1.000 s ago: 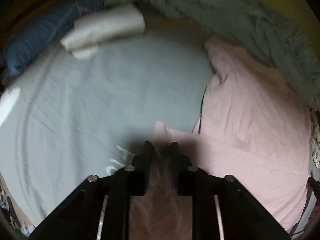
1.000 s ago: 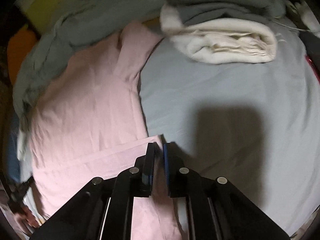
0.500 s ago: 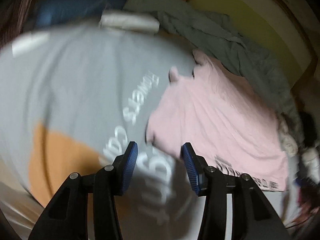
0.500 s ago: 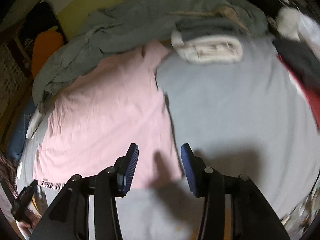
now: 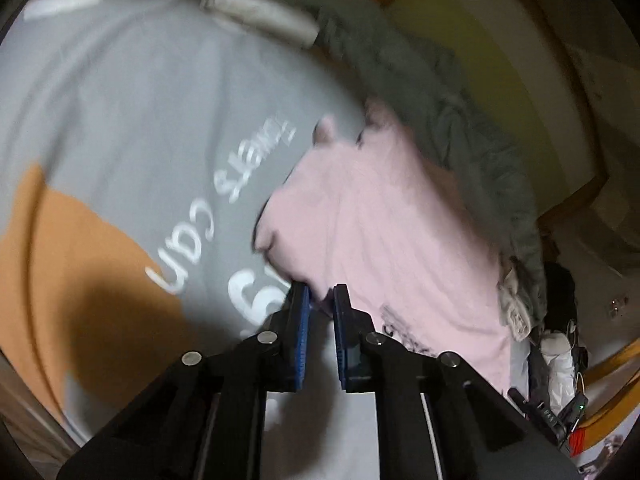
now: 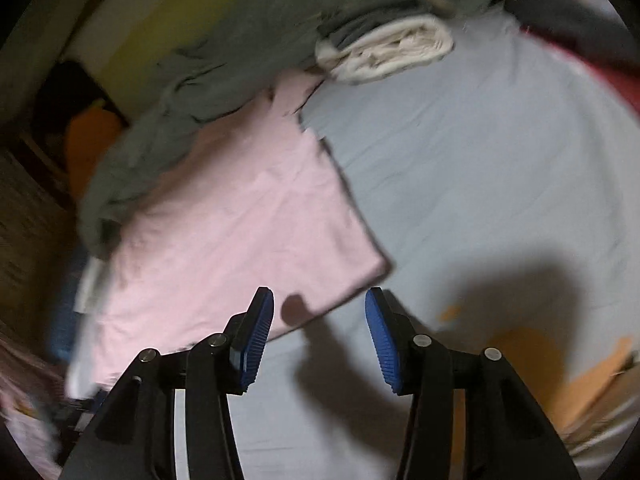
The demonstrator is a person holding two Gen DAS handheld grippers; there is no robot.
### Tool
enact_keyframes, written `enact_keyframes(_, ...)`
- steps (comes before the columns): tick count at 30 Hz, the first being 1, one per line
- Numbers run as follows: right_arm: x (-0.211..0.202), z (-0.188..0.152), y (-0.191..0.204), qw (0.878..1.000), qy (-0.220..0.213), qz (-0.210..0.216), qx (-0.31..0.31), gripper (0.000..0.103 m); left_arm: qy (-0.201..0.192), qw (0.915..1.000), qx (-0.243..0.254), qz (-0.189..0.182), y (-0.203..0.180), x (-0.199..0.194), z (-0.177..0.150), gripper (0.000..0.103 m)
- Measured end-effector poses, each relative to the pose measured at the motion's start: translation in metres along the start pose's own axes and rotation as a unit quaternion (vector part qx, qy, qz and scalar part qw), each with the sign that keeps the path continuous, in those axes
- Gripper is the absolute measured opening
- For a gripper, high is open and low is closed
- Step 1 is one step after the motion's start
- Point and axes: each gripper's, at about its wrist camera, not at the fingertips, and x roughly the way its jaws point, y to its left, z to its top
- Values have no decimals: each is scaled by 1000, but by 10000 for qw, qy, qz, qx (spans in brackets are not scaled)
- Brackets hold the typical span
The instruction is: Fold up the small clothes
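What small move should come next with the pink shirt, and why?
Probably bring the open right gripper down onto the pink shirt's near corner. The left gripper looks nearly closed at the shirt's edge, while the right one holds nothing.

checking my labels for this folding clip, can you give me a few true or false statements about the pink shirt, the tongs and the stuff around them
1. The left tongs are nearly closed at the edge of the pink cotton t-shirt. True.
2. The right tongs are clamped on the shirt. False: they are wide open and hold nothing.
3. The pink t-shirt lies on a grey bedsheet with white lettering. True.
4. A rolled cream towel lies on top of the pink t-shirt. False: it lies on the sheet beyond the shirt, apart from it.
5. A crumpled grey-green blanket lies along the shirt's far side. True.
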Motion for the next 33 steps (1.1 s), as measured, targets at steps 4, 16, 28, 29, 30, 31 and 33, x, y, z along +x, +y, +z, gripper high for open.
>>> enact_keyframes(4,10,7,-20,9969,-27,390,679,49,-13,9994,-251,-220,4,1,0,19)
enact_keyframes(16,-43,10,9,9879,-1509,-319,-184,4,-1133,9923,467,174,-30,-31,6,2)
enact_keyframes(28,-76,-4,0,9850,-1518,-807,-154,4,-1274,9845,1063,564,-57,-68,-17,3)
enact_keyframes(29,-84,-2,2,9825,-1676,-780,-219,4,-1422,9805,1251,522,-69,-77,-16,3)
enact_keyframes(30,-94,3,6,9798,-1847,-717,-288,4,-1554,9767,1404,457,-80,-86,-13,3)
enact_keyframes(31,-100,8,9,9781,-1936,-680,-338,4,-1659,9737,1512,382,-90,-94,-8,3)
enact_keyframes(33,-116,24,22,9752,-2111,-501,-425,4,-1751,9724,1512,288,-104,-102,7,3)
